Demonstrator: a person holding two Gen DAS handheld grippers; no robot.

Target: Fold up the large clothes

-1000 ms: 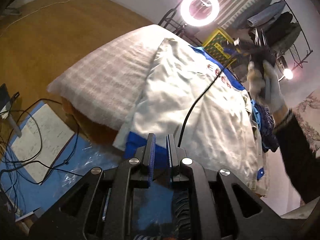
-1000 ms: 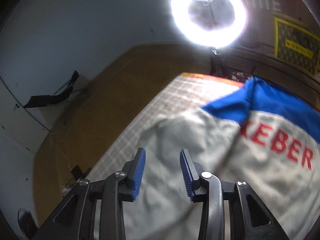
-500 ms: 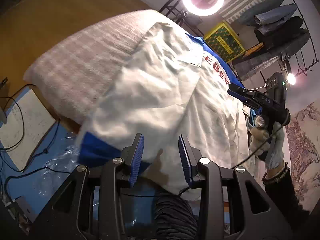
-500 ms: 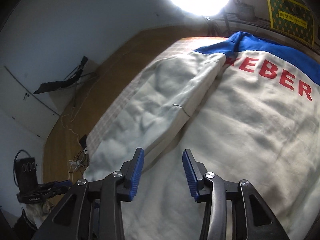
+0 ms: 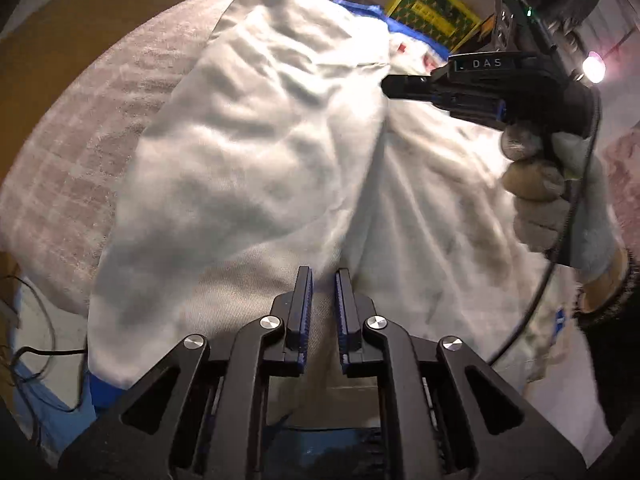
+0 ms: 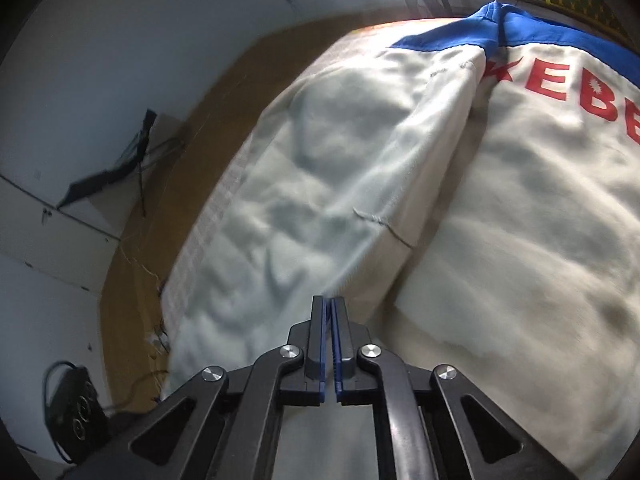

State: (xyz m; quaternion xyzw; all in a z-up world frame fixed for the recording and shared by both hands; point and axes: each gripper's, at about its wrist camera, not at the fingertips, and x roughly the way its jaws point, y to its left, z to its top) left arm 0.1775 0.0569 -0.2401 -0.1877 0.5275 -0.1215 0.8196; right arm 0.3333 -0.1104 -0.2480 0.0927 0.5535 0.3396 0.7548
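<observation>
A large white garment (image 5: 248, 152) with a blue collar (image 6: 492, 36) and red letters (image 6: 560, 84) lies spread on a checked blanket (image 5: 72, 152). One sleeve (image 6: 320, 168) lies folded over its body. My left gripper (image 5: 321, 276) is at the near hem. Its jaws are closing and only a narrow gap is left, with white cloth in it. My right gripper (image 6: 329, 304) has its jaws closing flat together on a ridge of the sleeve's cloth. In the left wrist view the right gripper (image 5: 390, 86) touches the cloth at mid-garment, held by a gloved hand (image 5: 536, 200).
A black cable (image 5: 560, 232) hangs from the right tool over the garment. The sleeve's blue cuff (image 5: 104, 392) droops over the blanket's near left edge. A yellow-green box (image 5: 432, 12) stands behind the blanket. Wooden floor (image 6: 168, 208) and a black device (image 6: 76, 412) lie to the left.
The left gripper let go of the blue cuff, moved right along the hem and narrowed on white cloth. The right gripper came down from above and closed on the sleeve's fold.
</observation>
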